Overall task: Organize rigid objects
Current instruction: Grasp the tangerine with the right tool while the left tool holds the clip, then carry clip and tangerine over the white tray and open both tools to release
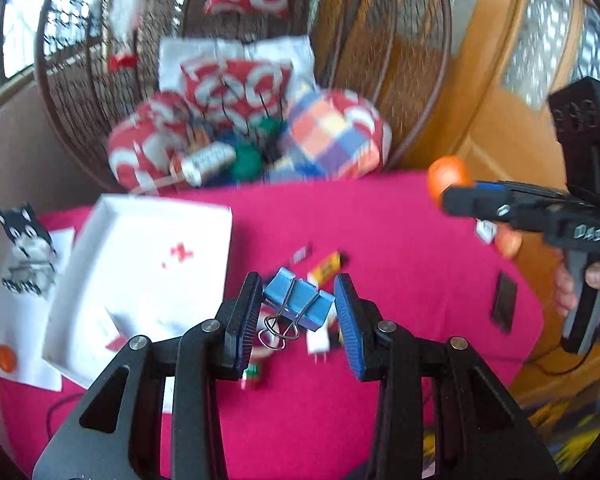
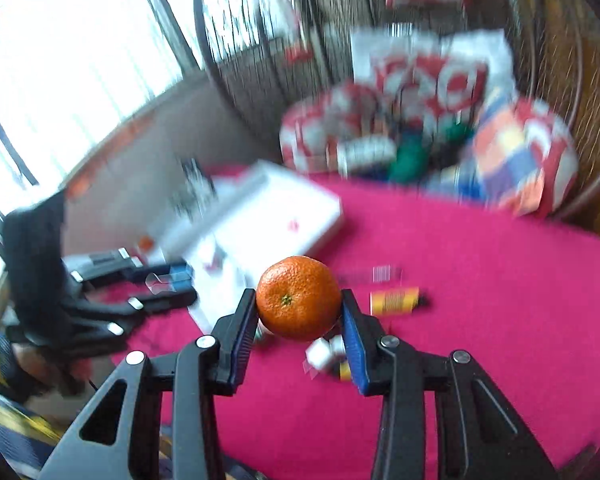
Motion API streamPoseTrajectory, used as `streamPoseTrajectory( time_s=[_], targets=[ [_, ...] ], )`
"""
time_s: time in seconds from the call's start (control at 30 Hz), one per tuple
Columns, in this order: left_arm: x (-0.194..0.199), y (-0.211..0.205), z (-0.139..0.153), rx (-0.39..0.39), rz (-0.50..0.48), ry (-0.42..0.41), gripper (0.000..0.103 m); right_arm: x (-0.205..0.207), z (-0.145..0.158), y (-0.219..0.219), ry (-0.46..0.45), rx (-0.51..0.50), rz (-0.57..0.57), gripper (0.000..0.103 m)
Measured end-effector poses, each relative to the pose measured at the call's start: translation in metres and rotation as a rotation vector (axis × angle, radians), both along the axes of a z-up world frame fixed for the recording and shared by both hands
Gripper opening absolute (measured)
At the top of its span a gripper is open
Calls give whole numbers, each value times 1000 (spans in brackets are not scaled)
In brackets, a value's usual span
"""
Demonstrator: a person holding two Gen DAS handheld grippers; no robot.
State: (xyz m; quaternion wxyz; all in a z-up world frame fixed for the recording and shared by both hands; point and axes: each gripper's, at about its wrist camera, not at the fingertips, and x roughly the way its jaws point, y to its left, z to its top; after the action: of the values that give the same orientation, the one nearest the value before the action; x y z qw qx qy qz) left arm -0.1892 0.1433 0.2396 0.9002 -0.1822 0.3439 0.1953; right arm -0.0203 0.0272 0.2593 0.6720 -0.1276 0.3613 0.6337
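My left gripper (image 1: 298, 304) is shut on a blue binder clip (image 1: 300, 304) and holds it above the pink tablecloth (image 1: 380, 220), just right of the open white box (image 1: 140, 272). My right gripper (image 2: 300, 308) is shut on an orange mandarin (image 2: 299, 298) and holds it above the cloth. The right gripper also shows at the right of the left wrist view (image 1: 456, 196) with the mandarin (image 1: 446, 174). The left gripper shows at the left of the right wrist view (image 2: 172, 284) with the clip (image 2: 178, 276), in front of the white box (image 2: 268, 216).
Small items lie on the cloth: a yellow-red packet (image 2: 394, 300), a white plug (image 1: 318, 342), a barcode strip (image 2: 384, 274), a dark flat piece (image 1: 504, 304). A wicker chair with red and checked cushions (image 1: 332, 136) stands behind the table. White paper with a small orange (image 1: 6, 358) lies far left.
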Motion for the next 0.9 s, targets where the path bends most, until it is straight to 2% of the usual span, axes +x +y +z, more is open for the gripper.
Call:
streamPoseTrajectory(
  time_s=[0.1, 0.2, 0.6, 0.9],
  targets=[
    [0, 6, 18, 16, 35, -48, 37, -8, 31, 1, 19, 105, -21, 40],
    [-5, 11, 21, 4, 53, -62, 37, -20, 39, 8, 20, 148, -24, 40],
    [-46, 37, 20, -9, 141, -77, 37, -42, 32, 32, 63, 132, -9, 40],
    [-73, 56, 20, 0, 169, -80, 37, -68, 25, 55, 74, 124, 34, 40]
  ],
)
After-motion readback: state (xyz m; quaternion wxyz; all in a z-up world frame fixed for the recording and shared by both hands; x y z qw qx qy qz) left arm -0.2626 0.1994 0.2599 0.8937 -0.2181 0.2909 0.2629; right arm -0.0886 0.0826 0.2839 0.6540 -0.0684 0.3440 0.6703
